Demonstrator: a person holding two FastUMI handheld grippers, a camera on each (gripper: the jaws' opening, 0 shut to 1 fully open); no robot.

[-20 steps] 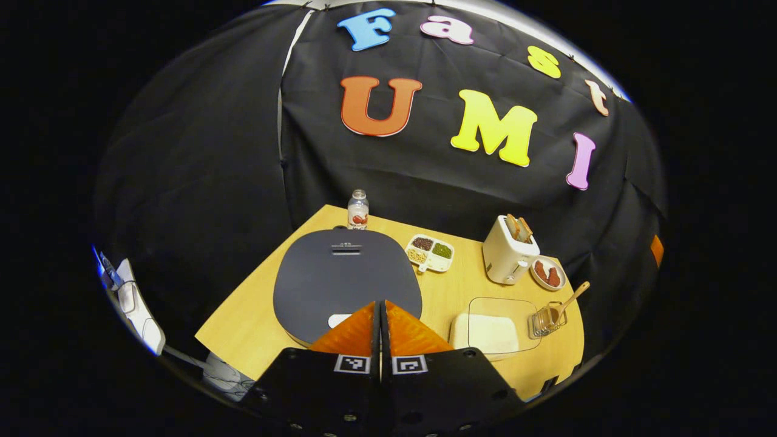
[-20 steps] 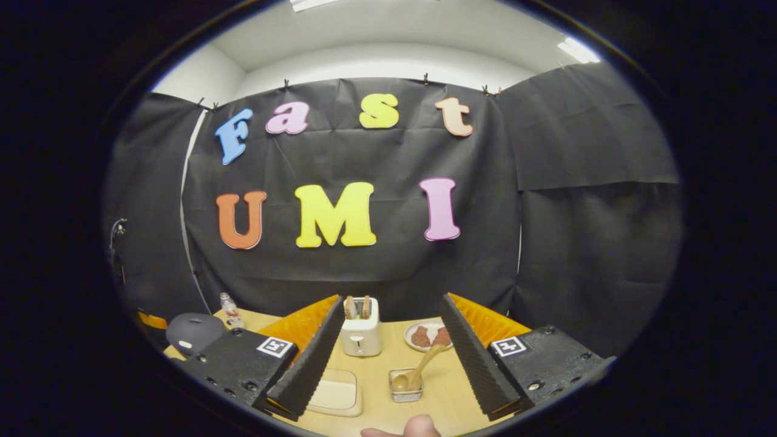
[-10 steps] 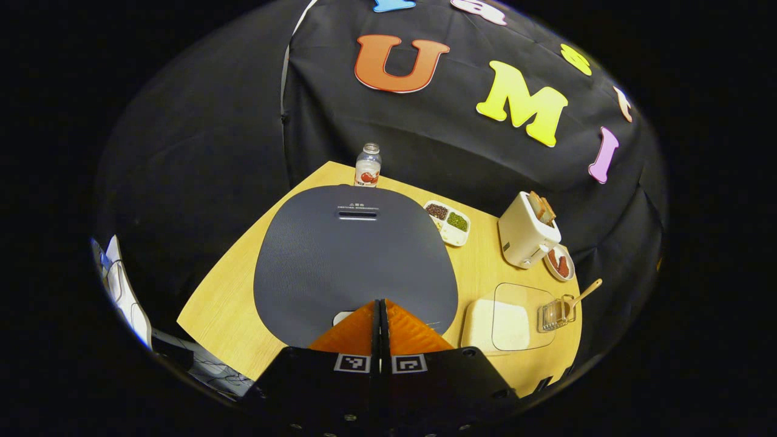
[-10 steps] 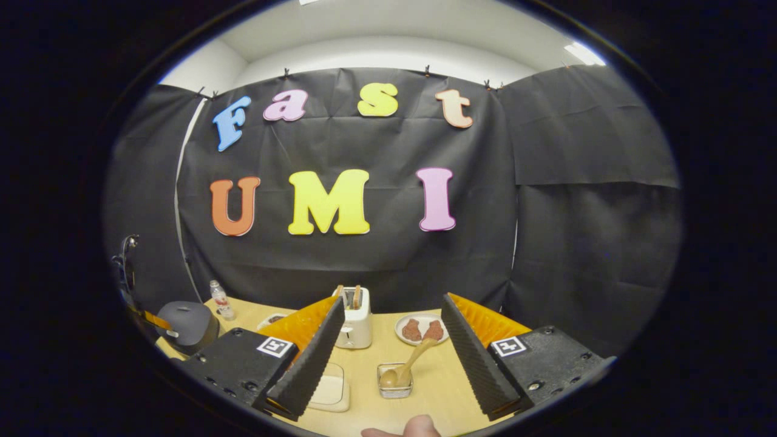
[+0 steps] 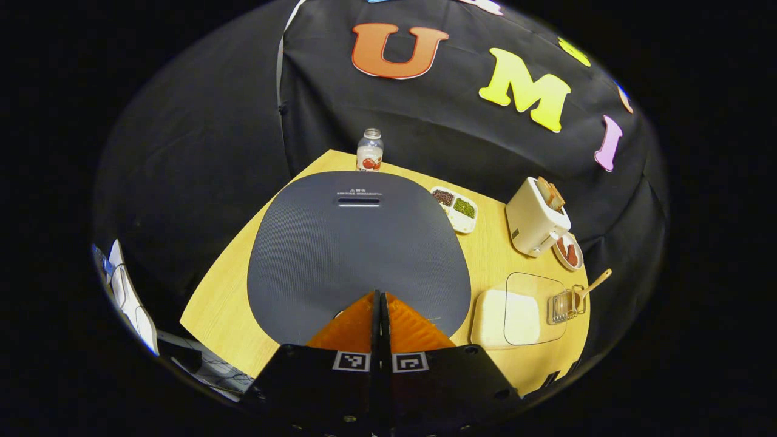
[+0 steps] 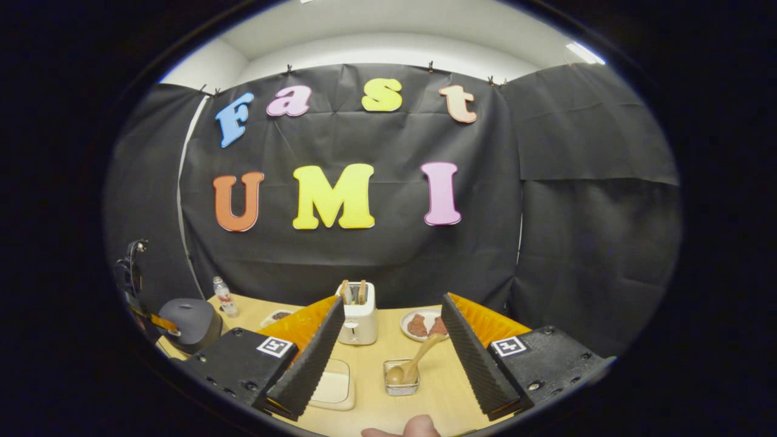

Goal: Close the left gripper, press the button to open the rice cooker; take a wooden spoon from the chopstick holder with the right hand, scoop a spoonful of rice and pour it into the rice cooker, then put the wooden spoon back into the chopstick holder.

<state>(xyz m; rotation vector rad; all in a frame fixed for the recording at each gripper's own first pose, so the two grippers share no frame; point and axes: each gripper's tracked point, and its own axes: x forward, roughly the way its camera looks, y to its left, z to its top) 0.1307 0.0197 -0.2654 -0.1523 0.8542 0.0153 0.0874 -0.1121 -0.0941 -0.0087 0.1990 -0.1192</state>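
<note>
Left claw (image 5: 380, 295) has dropped closer to the rice cooker (image 5: 358, 252) than a second ago: the lid now looks much bigger in the left gripper view and the white button patch seen earlier near the lid's front edge is hidden under the fingertips. Fingers pressed together, nothing between them, tips over the lid's near edge; contact can't be confirmed. Lid down.

Right claw (image 6: 390, 355) barely moved; jaws wide apart, empty, above the near side of the desk (image 6: 364, 419). Wooden spoon (image 6: 413, 365) sits in the chopstick holder (image 6: 401, 377), framed between the two fingers, handle leaning up and right.

Count: 1 cooker, 1 spoon, 1 holder, 1 rice container (image 5: 516, 314) with a clear lid, just beside the holder, 1 toaster (image 5: 536, 217) with 2 slices, 1 small plate (image 5: 569, 252), 1 divided dish (image 5: 459, 209), 1 bottle (image 5: 369, 150).

Cooker takes up most of the desk's left half, its near edge close to the desk front. Bottle near the back edge; holder and plate near the right edge. Bare desk between cooker and toaster.
</note>
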